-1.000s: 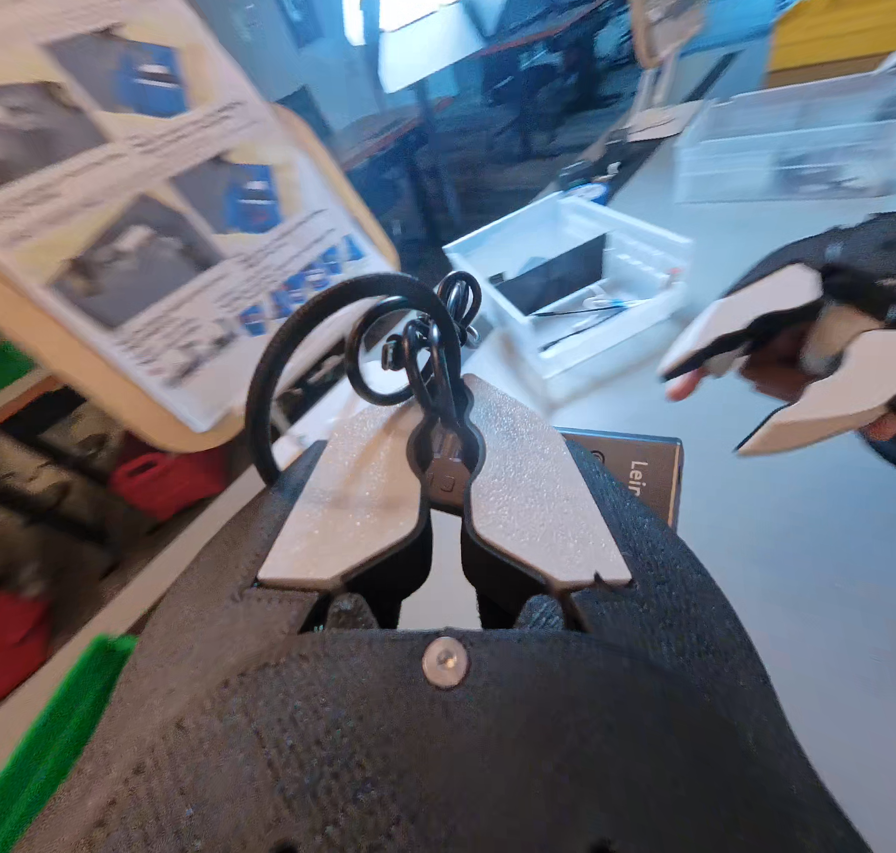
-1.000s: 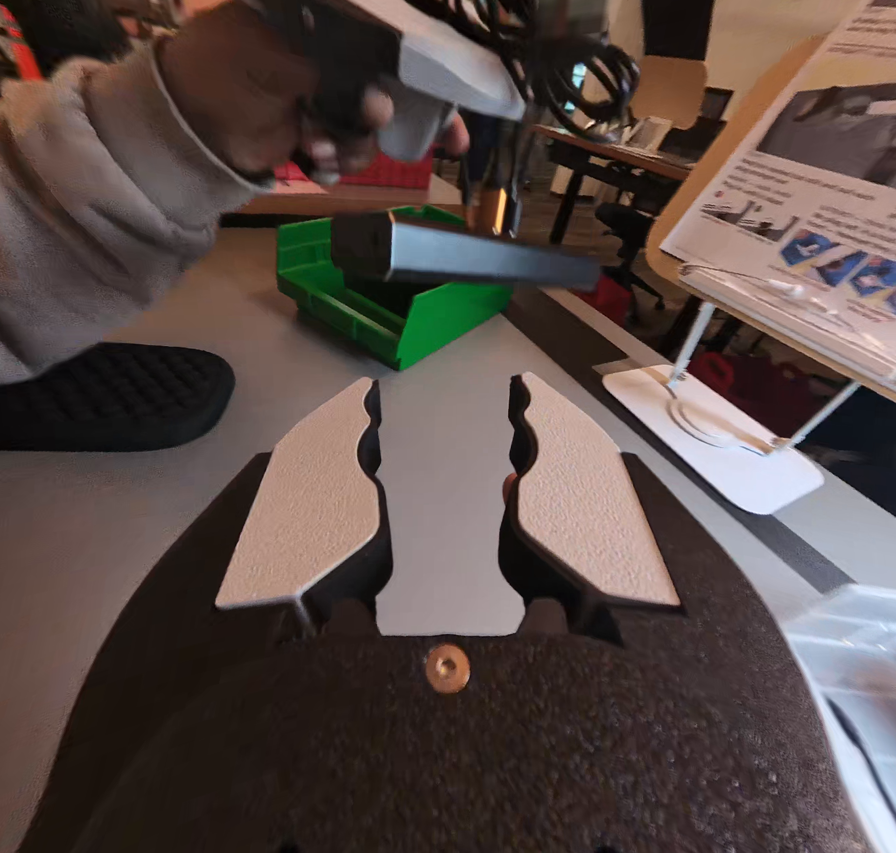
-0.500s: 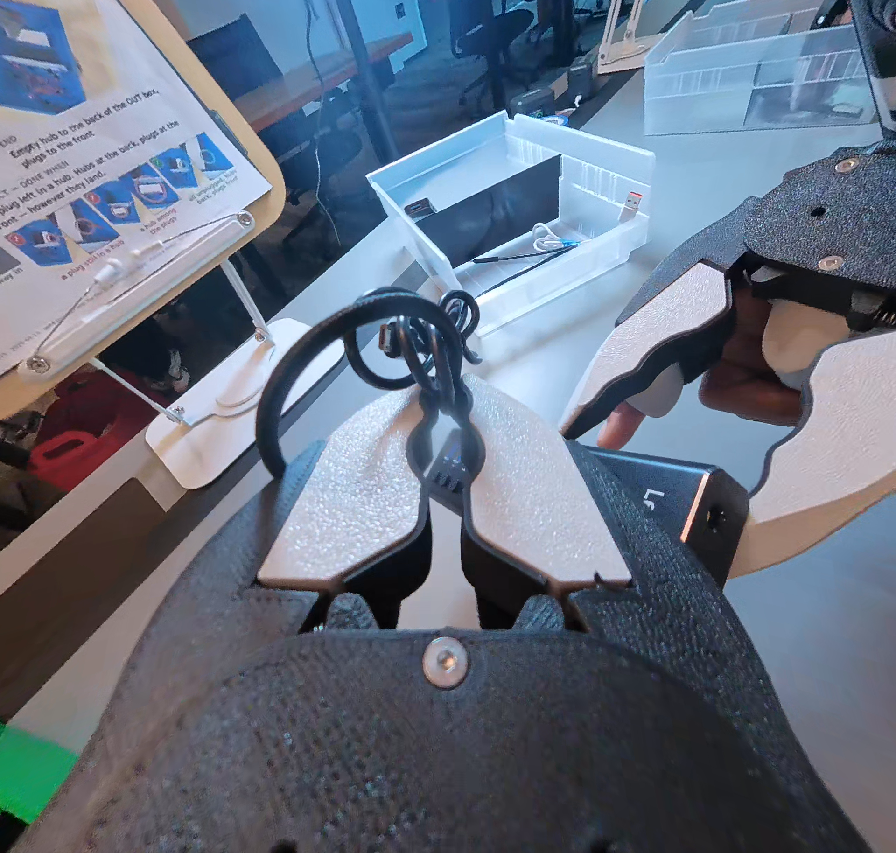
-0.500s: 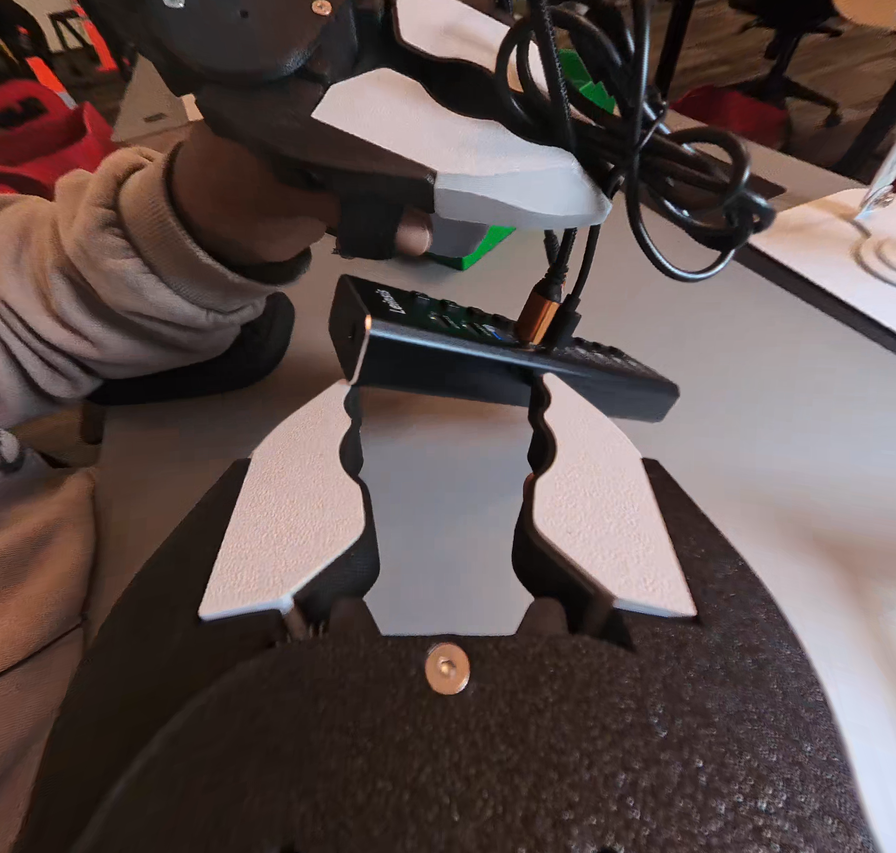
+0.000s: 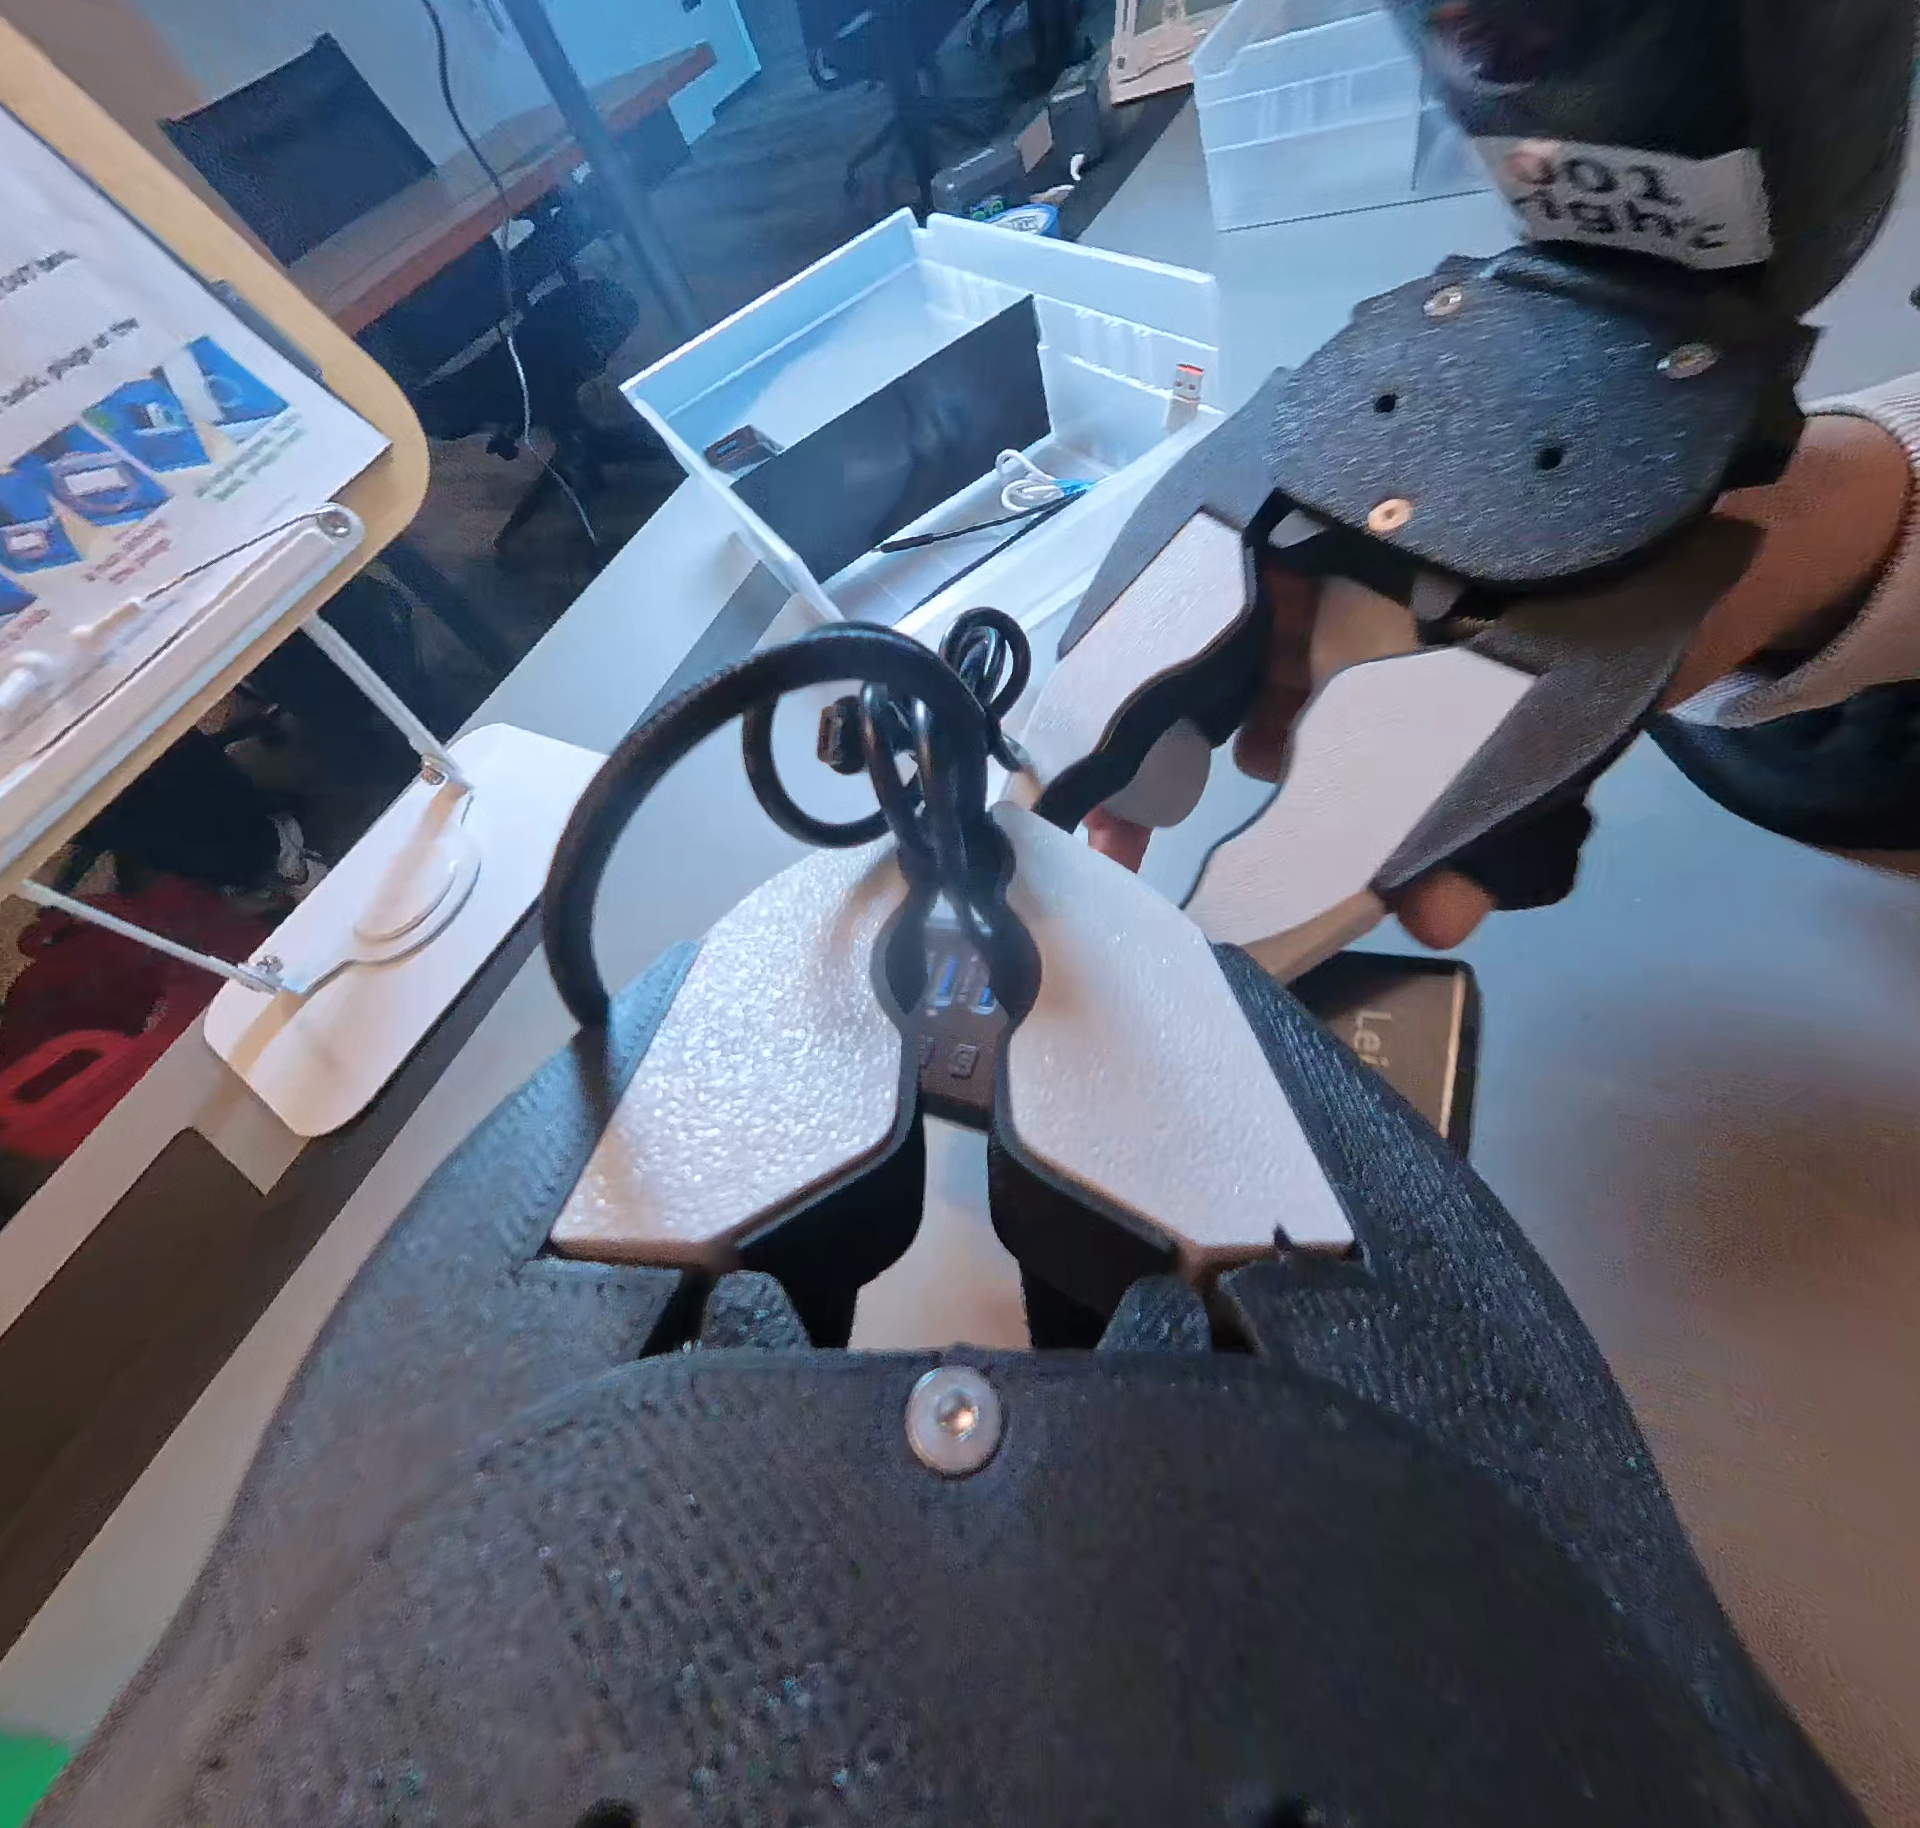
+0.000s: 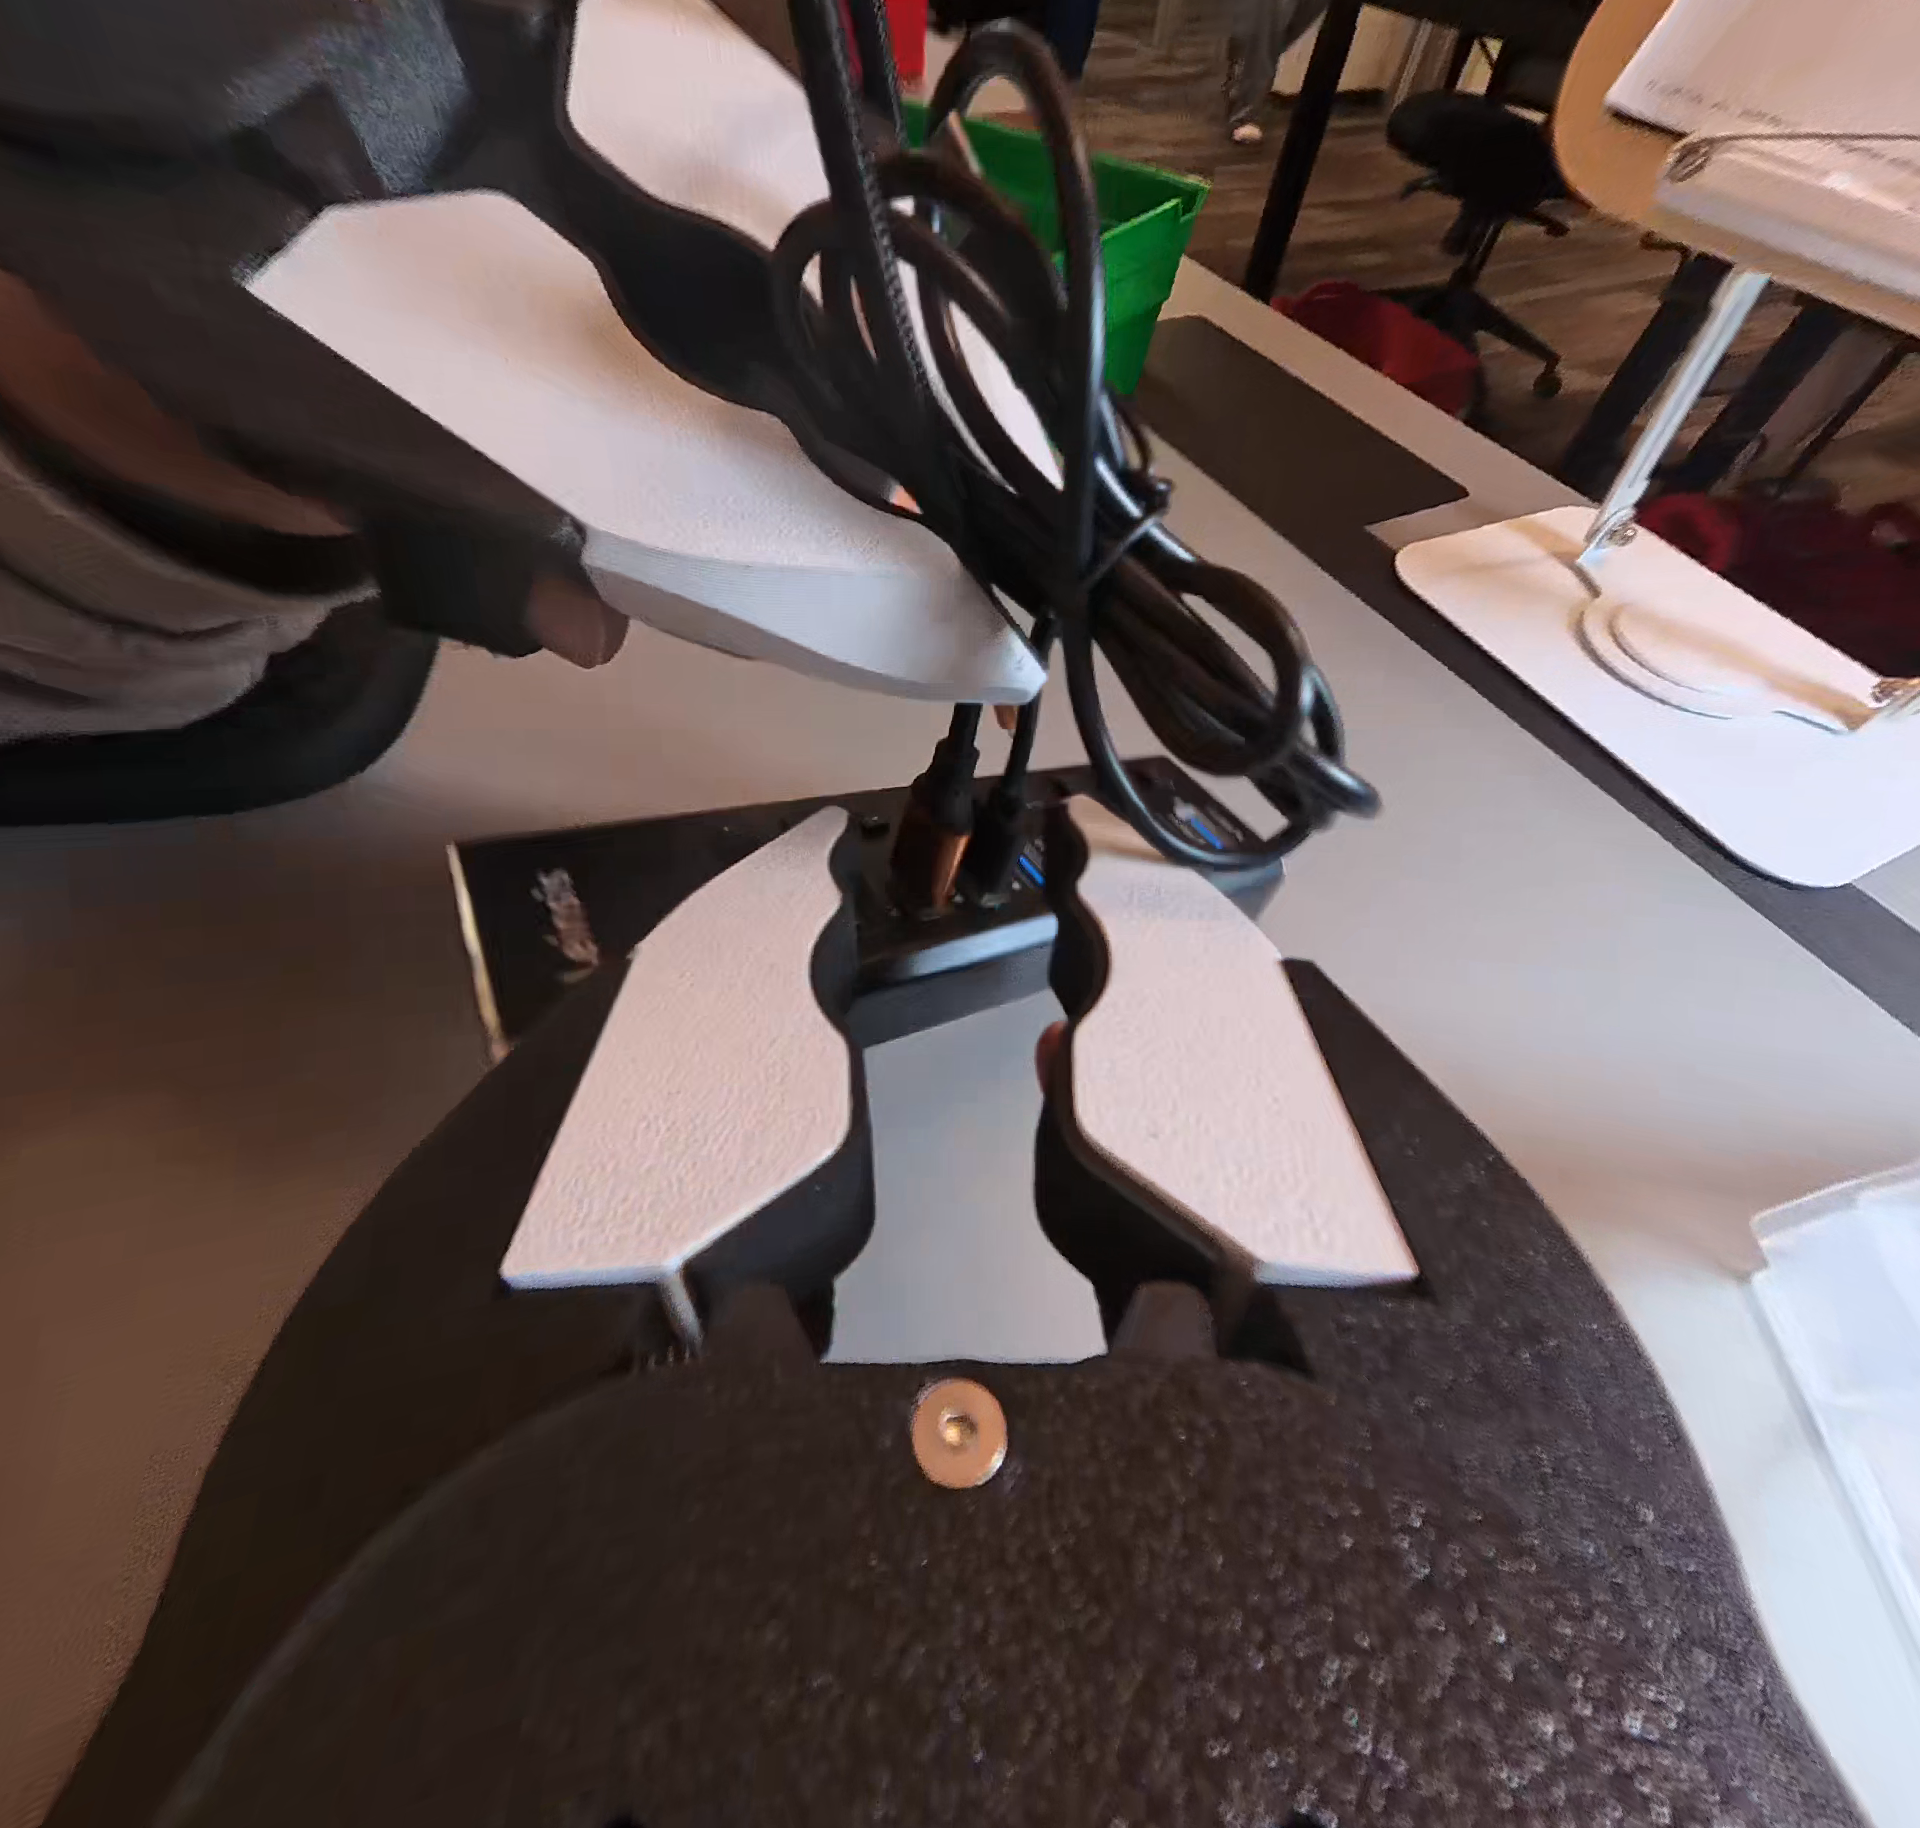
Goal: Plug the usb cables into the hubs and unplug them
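A black USB hub [image 6: 540, 905] lies on the grey table; it also shows in the left wrist view [image 5: 1392, 1030]. A copper plug [image 6: 930, 853] and a black plug [image 6: 1003, 843] stand in its ports. My left gripper [image 5: 951, 885] is shut on their bundled black cables [image 5: 831, 677] just above the hub; it also shows in the right wrist view [image 6: 966, 583]. My right gripper [image 6: 951, 812] is open, its fingertips over the hub on either side of the plugs. It also shows in the left wrist view [image 5: 1143, 843], coming in from the right.
A white bin [image 5: 1122, 292] with loose cables stands behind the hub. A board on a stand [image 5: 156, 428] with a white base [image 5: 384, 905] is at the table's edge. A green bin [image 6: 1132, 251] sits behind the left gripper. A clear container [image 5: 1309, 137] stands farther back. The gap from one gripper's tips to the other's is roughly 5 cm.
The hub hung in the air from the cables held by my left gripper; now it is down on the table. My right gripper has moved in onto the hub.
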